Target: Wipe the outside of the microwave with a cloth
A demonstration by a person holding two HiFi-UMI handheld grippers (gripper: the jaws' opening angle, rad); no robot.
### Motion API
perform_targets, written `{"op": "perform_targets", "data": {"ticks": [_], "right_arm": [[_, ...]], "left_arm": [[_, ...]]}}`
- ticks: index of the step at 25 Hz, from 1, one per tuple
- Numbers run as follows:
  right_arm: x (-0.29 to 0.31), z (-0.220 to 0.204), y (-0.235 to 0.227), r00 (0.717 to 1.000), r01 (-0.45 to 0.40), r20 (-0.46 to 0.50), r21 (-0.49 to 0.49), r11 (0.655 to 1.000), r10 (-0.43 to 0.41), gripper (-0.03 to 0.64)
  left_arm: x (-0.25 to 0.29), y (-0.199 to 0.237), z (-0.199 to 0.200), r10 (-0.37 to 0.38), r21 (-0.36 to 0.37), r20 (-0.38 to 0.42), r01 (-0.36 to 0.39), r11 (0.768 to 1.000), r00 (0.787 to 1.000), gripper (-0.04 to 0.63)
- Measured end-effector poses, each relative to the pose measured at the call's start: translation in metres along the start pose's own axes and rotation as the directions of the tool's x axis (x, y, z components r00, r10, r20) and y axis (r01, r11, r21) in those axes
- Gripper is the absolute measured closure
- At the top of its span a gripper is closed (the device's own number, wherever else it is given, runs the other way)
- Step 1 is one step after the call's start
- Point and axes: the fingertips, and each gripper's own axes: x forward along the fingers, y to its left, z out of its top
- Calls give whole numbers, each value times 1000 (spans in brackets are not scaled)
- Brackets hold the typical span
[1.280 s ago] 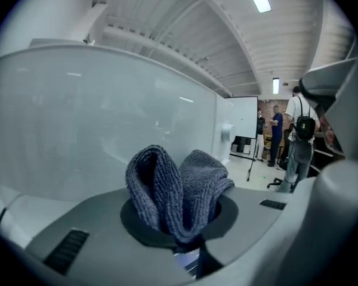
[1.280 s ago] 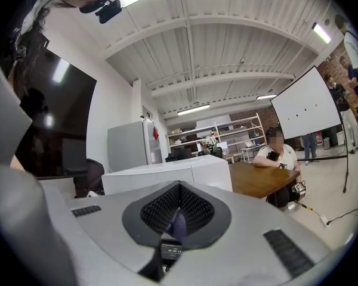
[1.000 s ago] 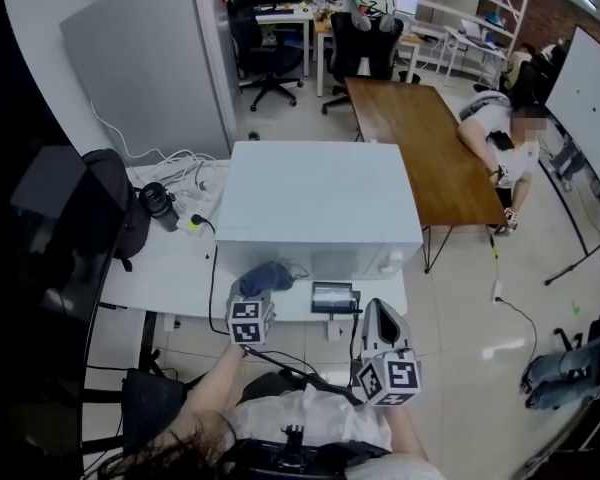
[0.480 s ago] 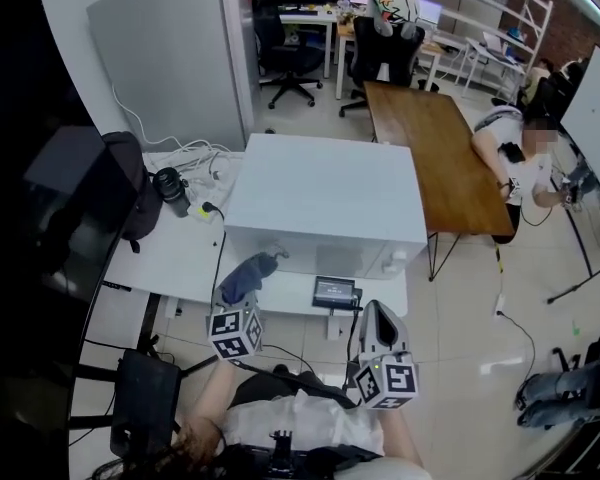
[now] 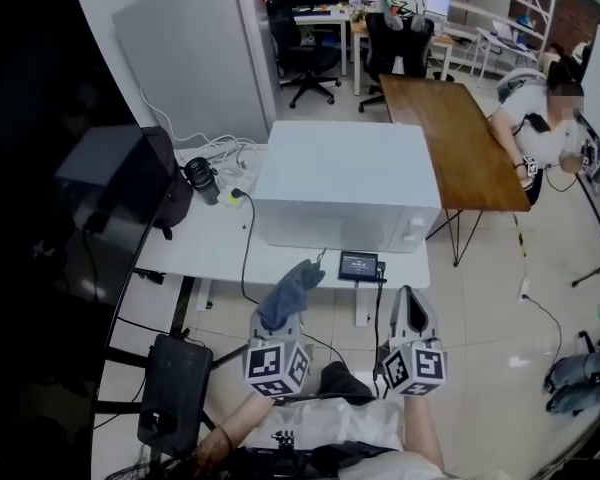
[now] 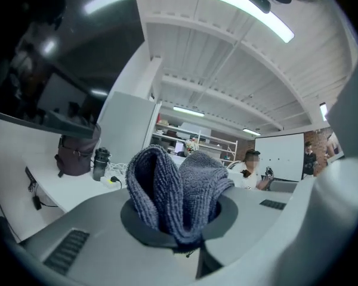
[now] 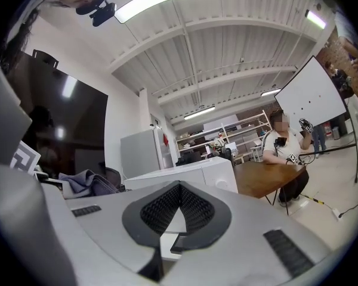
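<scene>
Room was bright, evenly lit from above by ceiling strip lights (image 6: 247,11), blown out white in both gripper views. Head view: heavy barrel distortion, black corners, left side lost to dark panel (image 5: 40,198); microwave (image 5: 345,183) top bright, front face shaded toward desk's (image 5: 195,258) near edge. Gripper views: fisheye, dark vignetted rim; dark panel carried streaked reflections; cloth (image 6: 176,189) sharp, nearest grey foreground soft.

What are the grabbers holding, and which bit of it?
The left gripper pinches the blue-grey cloth by one bunched end; the rest sticks out past its jaws. The right gripper is shut on nothing.
</scene>
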Motion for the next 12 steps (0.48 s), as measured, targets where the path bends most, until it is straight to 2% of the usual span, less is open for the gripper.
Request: {"op": "perform_targets", "data": {"ticks": [4, 7, 10, 12], "right_arm": [[-43, -2, 21, 1000, 16, 14, -7, 1000, -16, 600], [-66, -8, 43, 1000, 16, 27, -39, 999, -15, 600], [-81, -8, 77, 999, -4, 37, -86, 996, 7, 600], [-88, -6, 95, 998, -22, 48, -102, 995, 27, 600]], "left_arm": [[-43, -16, 2, -61, 42, 44, 59, 997, 997, 548], [-65, -5, 3, -47, 80, 83, 40, 996, 995, 549], [-84, 7, 3, -43, 139, 88, 31, 990, 995, 549], [-95, 15, -2, -31, 113, 74, 23, 993, 997, 549]]}}
